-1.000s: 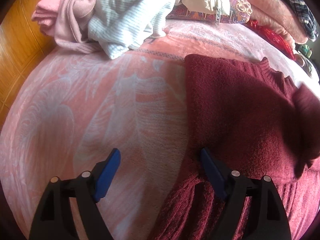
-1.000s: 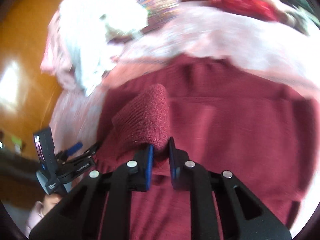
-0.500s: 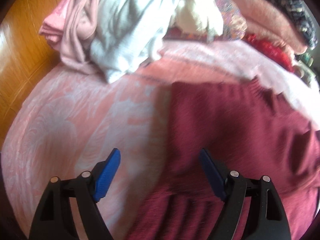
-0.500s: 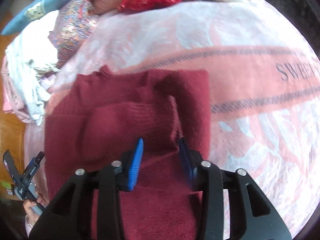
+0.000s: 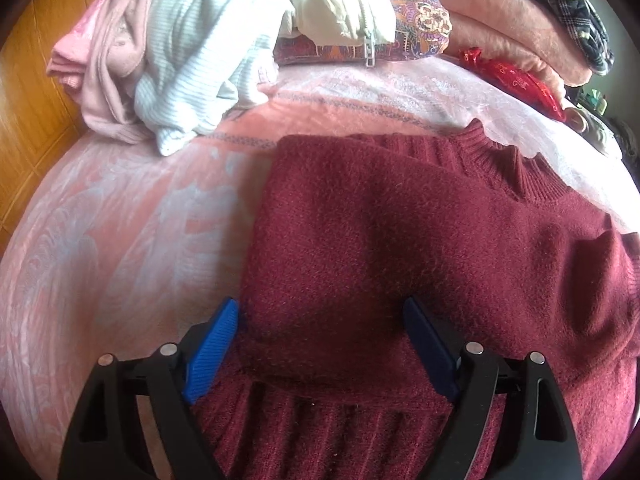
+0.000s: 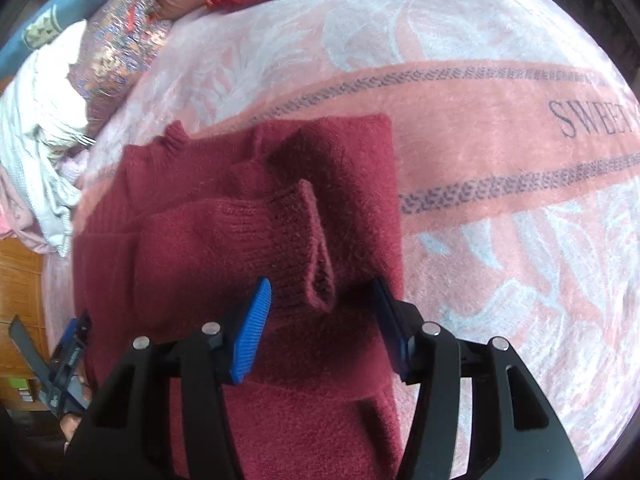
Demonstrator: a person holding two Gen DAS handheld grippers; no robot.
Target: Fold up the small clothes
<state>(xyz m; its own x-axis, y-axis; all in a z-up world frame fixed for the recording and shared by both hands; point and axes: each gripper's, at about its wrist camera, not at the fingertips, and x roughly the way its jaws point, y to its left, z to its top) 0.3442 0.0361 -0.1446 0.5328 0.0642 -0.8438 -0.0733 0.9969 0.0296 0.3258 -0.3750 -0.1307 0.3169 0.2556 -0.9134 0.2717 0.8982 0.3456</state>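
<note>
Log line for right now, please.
step: sleeves folded in | left gripper: open, over sweater edge | right gripper: open, cuff between its fingers | surface: pink blanket

Bright daylight, sharp focus — fisheye-warped, dark-vignetted edges

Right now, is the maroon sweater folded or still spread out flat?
Partly folded. The maroon sweater has its sleeve laid across the body, cuff on top, and its left side forms a straight folded edge. The hem is not yet folded up.
</note>
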